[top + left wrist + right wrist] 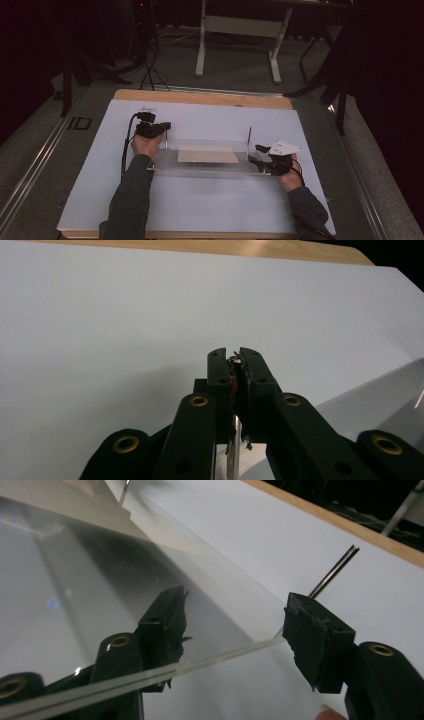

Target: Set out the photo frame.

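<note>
A clear frame point(207, 156), two panes with a tan sheet point(208, 155) between them, lies flat at the middle of the white mat point(200, 205), well in from every edge. The left gripper point(152, 129) sits at the frame's left end, jaws pinched tight on a thin metal rod point(233, 440). The right gripper point(264, 159) sits at the frame's right end, jaws spread wide astride the pane edge point(150, 676) without pressing it. A second rod point(249, 136) stands upright just beside it.

The room around my table point(210, 210) is dim and dark at the edges, while the clear sheet point(75, 580) shows pale glare and looks blurred near my fingers point(165, 625).
</note>
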